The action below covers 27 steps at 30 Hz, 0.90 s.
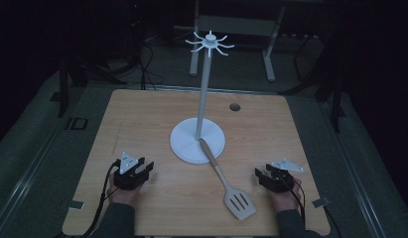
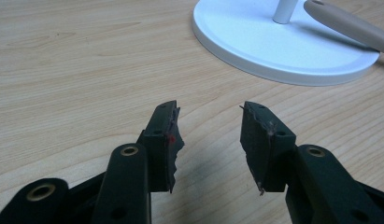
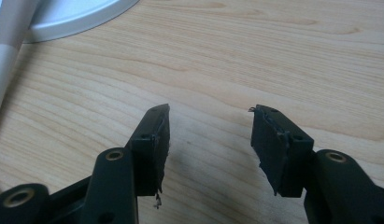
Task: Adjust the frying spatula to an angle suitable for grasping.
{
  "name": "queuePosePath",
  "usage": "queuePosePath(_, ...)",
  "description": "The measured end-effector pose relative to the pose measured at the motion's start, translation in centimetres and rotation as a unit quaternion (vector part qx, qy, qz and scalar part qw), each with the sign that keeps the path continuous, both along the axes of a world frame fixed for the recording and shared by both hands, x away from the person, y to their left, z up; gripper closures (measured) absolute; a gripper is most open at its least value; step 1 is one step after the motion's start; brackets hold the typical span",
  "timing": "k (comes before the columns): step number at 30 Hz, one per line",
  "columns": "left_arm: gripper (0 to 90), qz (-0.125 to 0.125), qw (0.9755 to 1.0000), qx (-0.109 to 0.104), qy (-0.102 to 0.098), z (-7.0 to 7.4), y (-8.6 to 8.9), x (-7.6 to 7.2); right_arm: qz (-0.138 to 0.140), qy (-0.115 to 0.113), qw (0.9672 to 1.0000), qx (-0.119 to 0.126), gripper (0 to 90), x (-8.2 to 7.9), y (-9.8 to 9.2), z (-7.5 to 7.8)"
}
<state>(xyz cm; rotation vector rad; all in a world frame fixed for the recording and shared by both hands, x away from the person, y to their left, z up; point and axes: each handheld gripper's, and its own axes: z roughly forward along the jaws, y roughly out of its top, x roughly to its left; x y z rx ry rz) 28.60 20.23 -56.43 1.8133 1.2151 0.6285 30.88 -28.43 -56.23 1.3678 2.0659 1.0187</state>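
While both hands rest low on the near part of the wooden bench (image 1: 142, 119), each pair of tongs lies close to the surface, released and gripping nothing. Left tongs (image 1: 142, 171): jaws spread, bare wood grain between them in the left gripper view (image 2: 208, 135). Right tongs (image 1: 262, 176): jaws likewise parted over bare wood in the right gripper view (image 3: 210, 135). Grey three-cornered plate on top of each; black cable trails back along each forearm.

White stand (image 1: 197, 141) sits ahead of and between the two tongs: round flat base, slim upright pole, a ring of short curved hooks (image 1: 210, 43) at the top. Hooks carry nothing. In the left gripper view the base (image 2: 273, 46) lies ahead and to the right of the jaws, well apart from them.

Spatula (image 1: 229, 183) lies flat on the bench between the two tongs, nearer the right pair. Pale handle runs diagonally; its far end rests on the stand's base, beside the pole. Slotted blade (image 1: 238, 203) points toward the near bench edge, inboard of the right tongs and not touching them. Handle end shows at the upper right in the left gripper view (image 2: 348, 25), and along the left edge in the right gripper view (image 3: 7, 56).

Small dark round hole (image 1: 235, 106) in the bench, far beyond the right tongs. Surroundings dim.
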Motion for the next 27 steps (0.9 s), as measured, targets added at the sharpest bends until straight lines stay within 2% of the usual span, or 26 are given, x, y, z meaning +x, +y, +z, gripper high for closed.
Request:
queuePosePath(7, 53.0, 0.004, 1.0000, -0.001, 0.003, 0.0, 0.1, 0.1, -0.004, 0.000, 0.9999, -0.015, 47.7, -0.2, 0.2, 0.6)
queuePosePath(8, 53.0, 0.004, 1.0000, -0.001, 0.003, 0.0, 0.1, 0.1, 0.001, 0.001, 0.9998, -0.021, 47.7, -0.2, 0.4, 0.6)
queuePosePath(9, 52.4, 0.007, 1.0000, 0.000, 0.002, 0.0, 0.1, 0.1, 0.018, 0.001, 0.9990, -0.042, 51.5, -0.4, 0.9, 0.9)
queuePosePath(10, 52.2, 0.009, 1.0000, 0.000, 0.002, 0.0, 0.1, 0.1, 0.021, 0.000, 0.9987, -0.047, 51.5, -0.5, 1.2, 1.0)
queuePosePath(13, 51.6, 0.010, 0.9999, -0.006, 0.003, 0.0, 0.1, 0.1, 0.027, -0.005, 0.9985, -0.047, 51.5, -0.7, 1.6, 1.5)
queuePosePath(17, 50.8, 0.009, 0.9999, -0.004, 0.004, 0.0, 0.1, 0.1, 0.036, -0.007, 0.9982, -0.048, 52.4, -0.7, 2.2, 2.9)
queuePosePath(22, 50.7, 0.011, 0.9999, -0.008, 0.005, 0.0, 0.1, 0.1, 0.056, -0.004, 0.9967, -0.059, 54.8, -0.3, 2.9, 4.9)
queuePosePath(27, 50.5, 0.009, 0.9999, -0.006, 0.003, 0.0, 0.1, 0.0, 0.076, 0.009, 0.9957, -0.053, 54.9, 0.6, 3.8, 6.7)
